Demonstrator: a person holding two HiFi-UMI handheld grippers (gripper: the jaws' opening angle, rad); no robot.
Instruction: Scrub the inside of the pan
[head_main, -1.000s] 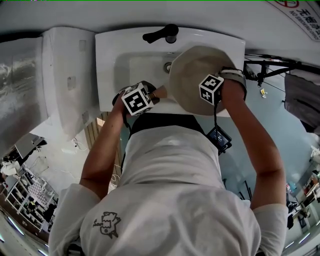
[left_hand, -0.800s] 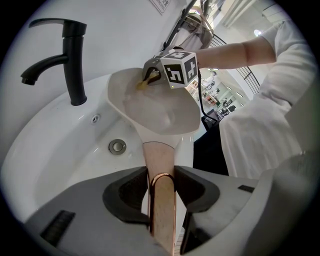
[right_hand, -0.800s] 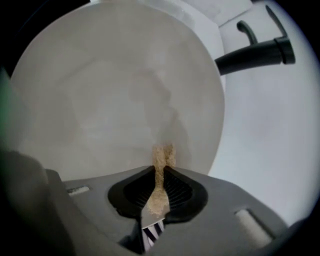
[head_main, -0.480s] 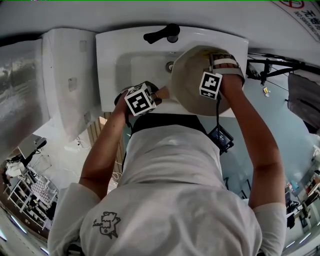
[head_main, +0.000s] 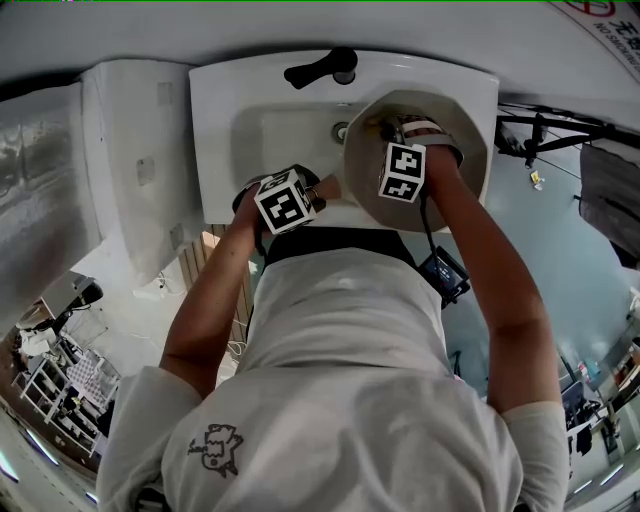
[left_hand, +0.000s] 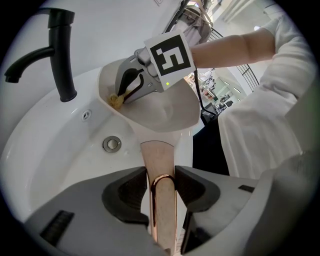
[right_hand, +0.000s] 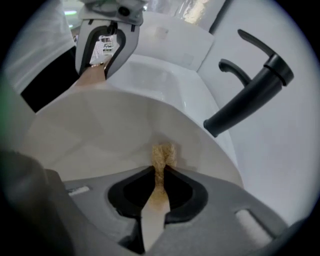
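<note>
Over the white sink (head_main: 222, 160), the beige pan (head_main: 462, 190) is held tilted, its bowl just beside the black faucet (head_main: 322, 68). The left gripper (left_hand: 162, 186) is clamped on the pan's wooden handle (left_hand: 159, 157), its 2 jaws pressing the handle's sides. Inside the pan, the right gripper (right_hand: 160, 172) pinches a yellowish scrub pad (right_hand: 163, 154) between its 2 jaws. The pad's tip lies against the inner wall near the far rim.
</note>
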